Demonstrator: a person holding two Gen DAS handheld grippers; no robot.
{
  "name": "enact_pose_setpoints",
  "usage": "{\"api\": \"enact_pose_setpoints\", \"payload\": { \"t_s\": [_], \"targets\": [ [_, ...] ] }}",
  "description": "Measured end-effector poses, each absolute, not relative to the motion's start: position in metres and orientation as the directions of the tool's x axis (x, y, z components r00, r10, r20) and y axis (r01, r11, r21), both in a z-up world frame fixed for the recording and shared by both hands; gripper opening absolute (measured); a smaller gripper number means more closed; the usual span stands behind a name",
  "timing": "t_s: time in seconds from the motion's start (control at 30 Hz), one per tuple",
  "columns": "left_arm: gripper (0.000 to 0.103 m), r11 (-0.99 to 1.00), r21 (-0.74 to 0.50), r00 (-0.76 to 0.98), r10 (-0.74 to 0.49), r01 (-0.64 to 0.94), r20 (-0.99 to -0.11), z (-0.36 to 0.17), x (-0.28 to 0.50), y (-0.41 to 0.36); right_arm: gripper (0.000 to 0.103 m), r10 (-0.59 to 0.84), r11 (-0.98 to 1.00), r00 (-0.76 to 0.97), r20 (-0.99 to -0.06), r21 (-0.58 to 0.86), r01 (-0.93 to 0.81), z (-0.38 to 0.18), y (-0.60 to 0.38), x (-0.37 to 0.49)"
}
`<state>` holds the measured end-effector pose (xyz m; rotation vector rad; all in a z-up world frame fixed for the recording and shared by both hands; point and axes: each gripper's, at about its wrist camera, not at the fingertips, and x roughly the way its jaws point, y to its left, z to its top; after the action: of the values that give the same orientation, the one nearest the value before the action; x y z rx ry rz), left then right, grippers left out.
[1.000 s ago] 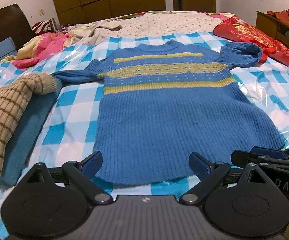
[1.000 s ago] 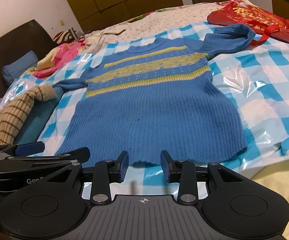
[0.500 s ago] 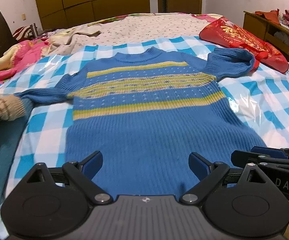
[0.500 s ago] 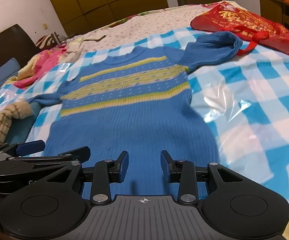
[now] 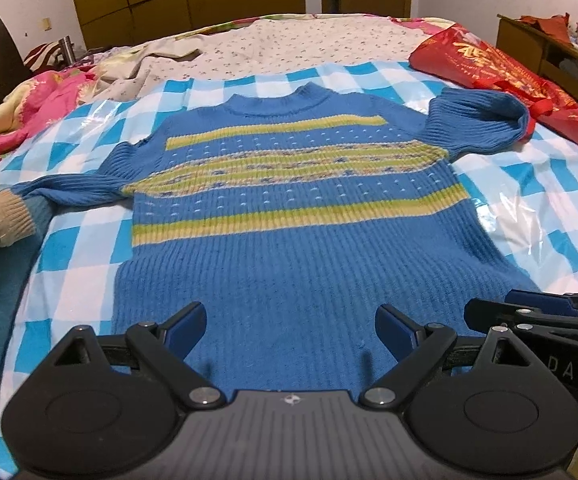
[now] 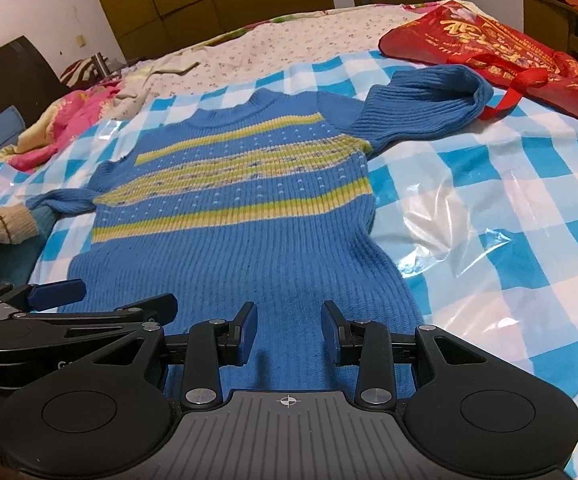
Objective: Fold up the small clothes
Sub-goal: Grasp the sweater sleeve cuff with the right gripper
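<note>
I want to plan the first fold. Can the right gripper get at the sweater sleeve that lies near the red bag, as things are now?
Probably yes. The right gripper is open with nothing between its fingers, and the sleeve lies uncovered on the checked cover, beside the red bag. Only flat blue sweater lies between.

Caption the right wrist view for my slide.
Open right gripper over a blue striped sweater spread flat on a checkered bed cover.

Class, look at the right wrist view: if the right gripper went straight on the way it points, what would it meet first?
Most likely the blue sweater, its lower body, lying flat ahead of the open right gripper; depth is uncertain.
</note>
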<state>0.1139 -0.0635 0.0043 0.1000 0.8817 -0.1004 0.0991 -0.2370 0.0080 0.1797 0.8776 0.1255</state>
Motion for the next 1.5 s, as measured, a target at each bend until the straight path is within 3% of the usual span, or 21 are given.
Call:
{"api": "enact_pose_setpoints", "payload": {
  "t_s": [0.33, 0.57, 0.87, 0.93, 1.2, 1.27, 1.37, 1.43, 1.5],
  "targets": [
    [0.099, 0.994, 0.048, 0.629, -0.023, 0.096, -0.777, 0.009, 0.107, -0.054, 0.035, 0.192, 0.979, 0.638, -0.746, 0.191, -0.071, 0.012, -0.224, 0.094],
    [0.1, 0.99, -0.01, 0.631, -0.097, 0.14, -0.769, 0.014, 0.125, -0.069, 0.035, 0.162, 0.985, 0.658, -0.735, 0.157, -0.066, 0.02, -0.242, 0.107],
    [0.1, 0.978, -0.097, 0.645, -0.195, 0.185, -0.739, 0.013, 0.195, -0.109, 0.035, -0.037, 0.998, 0.749, -0.662, -0.07, -0.012, 0.048, -0.317, 0.224],
    [0.1, 0.975, -0.12, 0.65, -0.214, 0.186, -0.729, 0.009, 0.214, -0.118, 0.042, -0.054, 0.995, 0.748, -0.661, -0.102, -0.019, 0.046, -0.33, 0.261],
    [0.1, 0.966, -0.119, 0.662, -0.245, 0.231, -0.708, -0.003, 0.25, -0.144, 0.045, -0.084, 0.984, 0.66, -0.746, -0.167, -0.063, 0.005, -0.368, 0.367],
    [0.1, 0.965, -0.123, 0.66, -0.249, 0.231, -0.709, -0.006, 0.249, -0.141, 0.042, -0.068, 0.984, 0.633, -0.771, -0.156, -0.084, 0.0, -0.37, 0.371],
    [0.1, 0.969, -0.127, 0.661, -0.237, 0.21, -0.712, -0.008, 0.245, -0.13, 0.023, -0.055, 0.983, 0.617, -0.785, -0.15, -0.104, -0.002, -0.369, 0.368],
    [0.1, 0.971, -0.146, 0.658, -0.237, 0.19, -0.715, -0.008, 0.242, -0.118, 0.004, 0.004, 0.994, 0.613, -0.79, -0.064, -0.089, 0.008, -0.376, 0.362],
    [0.1, 0.971, -0.157, 0.657, -0.237, 0.179, -0.715, -0.007, 0.239, -0.11, 0.0, 0.063, 0.997, 0.62, -0.782, 0.022, -0.073, 0.019, -0.381, 0.353]
  ]
}}
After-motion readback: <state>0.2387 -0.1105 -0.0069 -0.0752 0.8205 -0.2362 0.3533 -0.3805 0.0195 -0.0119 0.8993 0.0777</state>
